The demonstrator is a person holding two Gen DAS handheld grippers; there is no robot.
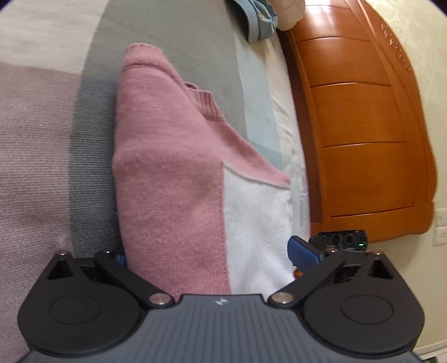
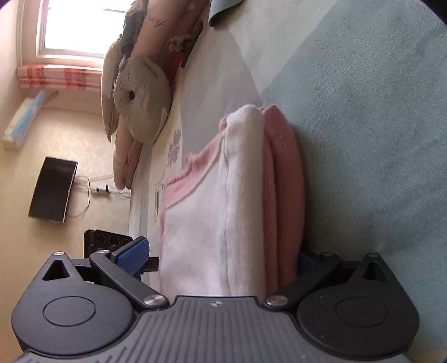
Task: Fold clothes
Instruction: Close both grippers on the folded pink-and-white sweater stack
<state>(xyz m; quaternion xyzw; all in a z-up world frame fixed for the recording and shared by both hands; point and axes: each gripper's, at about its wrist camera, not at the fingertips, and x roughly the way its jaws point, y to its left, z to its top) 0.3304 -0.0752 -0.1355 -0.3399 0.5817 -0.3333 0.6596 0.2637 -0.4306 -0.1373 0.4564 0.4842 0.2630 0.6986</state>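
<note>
A folded pink knit sweater point(image 1: 167, 167) with a white panel point(image 1: 257, 223) lies on the bed. My left gripper point(image 1: 212, 255) straddles its near end with jaws spread wide. The left pad sits by the pink edge, and the blue right pad point(image 1: 304, 252) stands just off the white edge. In the right wrist view the same sweater point(image 2: 285, 173) shows as stacked pink and white layers point(image 2: 201, 223). My right gripper point(image 2: 220, 257) also straddles it, open. Its left blue pad point(image 2: 134, 254) is clear of the cloth, and its right pad is mostly hidden behind the pink fold.
The bedspread point(image 1: 42, 139) has grey, mauve and pale-teal bands. A wooden headboard point(image 1: 363, 125) rises on the right, with a blue cloth point(image 1: 259, 22) near it. A plush toy point(image 2: 139, 106) lies at the bed's edge. A black box point(image 2: 53, 190) and power strip point(image 2: 100, 190) sit on the floor.
</note>
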